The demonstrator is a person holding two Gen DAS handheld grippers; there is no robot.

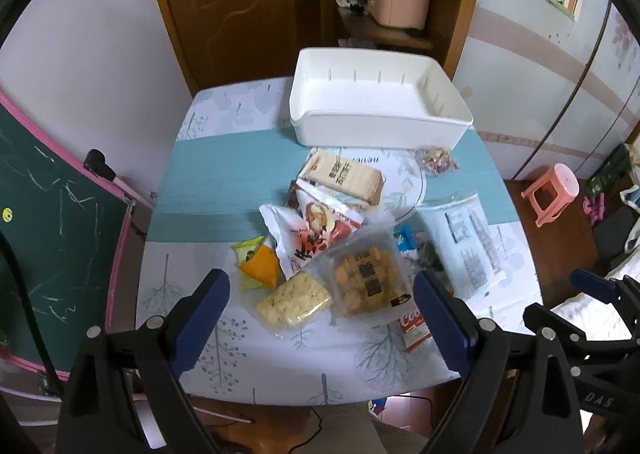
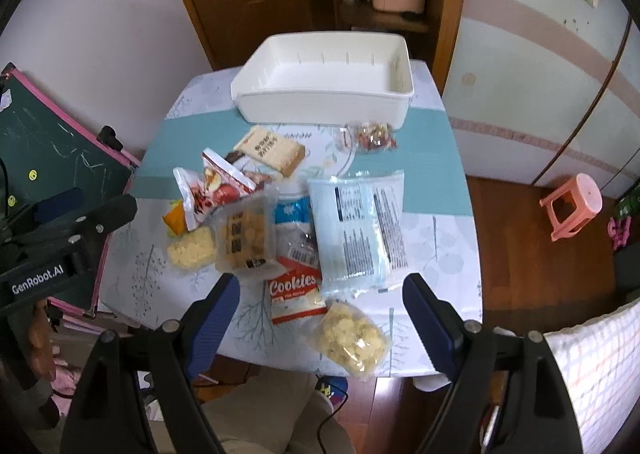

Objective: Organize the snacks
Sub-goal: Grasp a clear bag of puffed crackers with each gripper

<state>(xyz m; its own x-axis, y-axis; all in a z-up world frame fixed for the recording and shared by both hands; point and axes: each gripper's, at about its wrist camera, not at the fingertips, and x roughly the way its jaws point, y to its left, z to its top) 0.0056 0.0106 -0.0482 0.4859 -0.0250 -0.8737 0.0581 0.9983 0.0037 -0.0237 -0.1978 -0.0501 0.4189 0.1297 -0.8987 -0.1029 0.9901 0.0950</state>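
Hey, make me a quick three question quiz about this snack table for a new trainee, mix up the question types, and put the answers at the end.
1. True or false: the white bin already holds snacks.
2. Multiple choice: where does the red Cookies packet lie in the right wrist view? A) inside the bin B) at the near side of the snack pile, partly under other packets C) on the pink stool
3. Short answer: is the left gripper or the right gripper holding anything?

Key:
1. False; its floor shows bare.
2. B
3. Neither; both stand open above the pile.
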